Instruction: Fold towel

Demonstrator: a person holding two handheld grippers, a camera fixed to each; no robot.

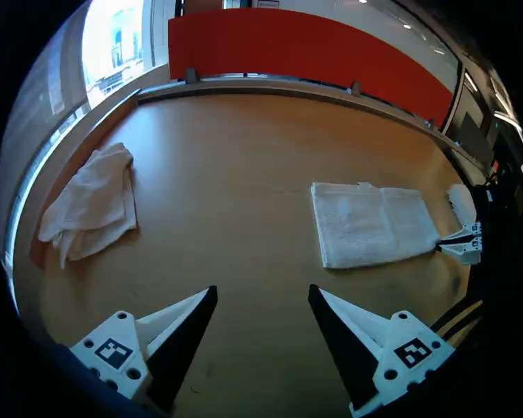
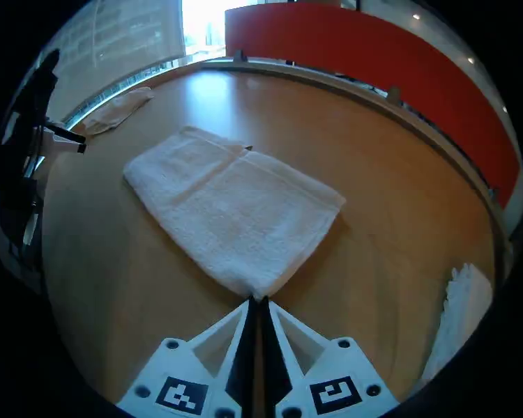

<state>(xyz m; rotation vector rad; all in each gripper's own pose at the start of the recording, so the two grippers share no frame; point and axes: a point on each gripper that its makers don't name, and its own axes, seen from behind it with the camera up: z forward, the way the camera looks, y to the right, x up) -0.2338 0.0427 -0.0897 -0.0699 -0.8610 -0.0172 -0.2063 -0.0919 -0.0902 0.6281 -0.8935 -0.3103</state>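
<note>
Cloth inspected: white folded terry towel, flat on the pale wooden desk, twelve o'clock from the right gripper, whose fingers are pinched together on its nearest corner. Judged soft, light and limp; corners and hems offer the soundest hold. Left gripper hangs spread, empty. Crumpled white towel at its ten o'clock. Red partition panel and bright windows beyond.

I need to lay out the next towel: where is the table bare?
Widest free patch: bare wood between the crumpled towel and the folded towel, from the left gripper up to the table's far rail. Crowded: the right edge, where the right gripper pinches the folded towel's corner beside another towel.
</note>
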